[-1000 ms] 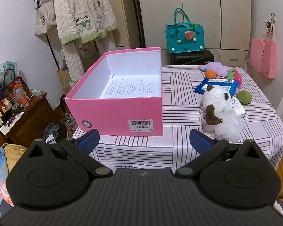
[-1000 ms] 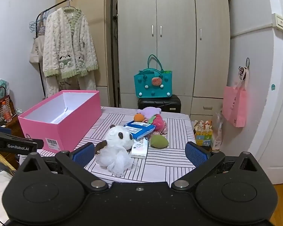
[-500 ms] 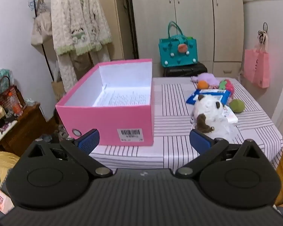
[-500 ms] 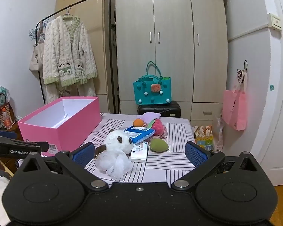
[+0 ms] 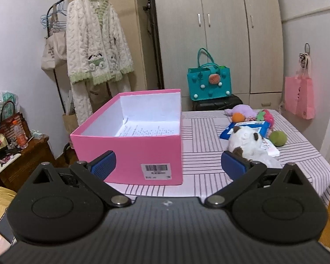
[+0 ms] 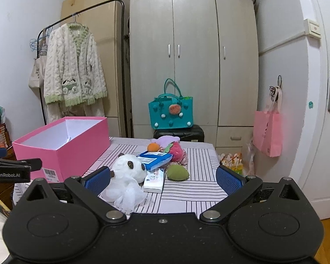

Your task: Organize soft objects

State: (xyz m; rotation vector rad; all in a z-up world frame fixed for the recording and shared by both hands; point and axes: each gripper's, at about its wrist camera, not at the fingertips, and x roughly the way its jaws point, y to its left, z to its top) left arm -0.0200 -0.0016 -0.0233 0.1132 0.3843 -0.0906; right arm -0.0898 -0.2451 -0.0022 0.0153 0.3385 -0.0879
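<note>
Ahead of my left tongs: box (image 5: 129, 147) pink outside, white inside. Ahead of my right tongs: tablecloth (image 6: 200, 189) white with dark stripes; plush panda (image 6: 127, 176) white with brown patches; packet (image 6: 155, 159) blue; soft ball (image 6: 177, 173) olive green; small ball (image 6: 153, 147) orange; strawberry toy (image 6: 177, 151) pink-red.

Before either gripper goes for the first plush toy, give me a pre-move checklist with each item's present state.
1. Right gripper open, nothing between its fingers: ok.
2. Left gripper open and unloaded: ok.
3. Pink box open-topped, only a printed sheet visible inside: ok.
4. White plush toy nearest the right gripper, nothing lying on it: ok.
5. Blue packet clear of the toy's head: cannot tell, they look close or touching.
6. Green soft ball free on the striped table: ok.
</note>
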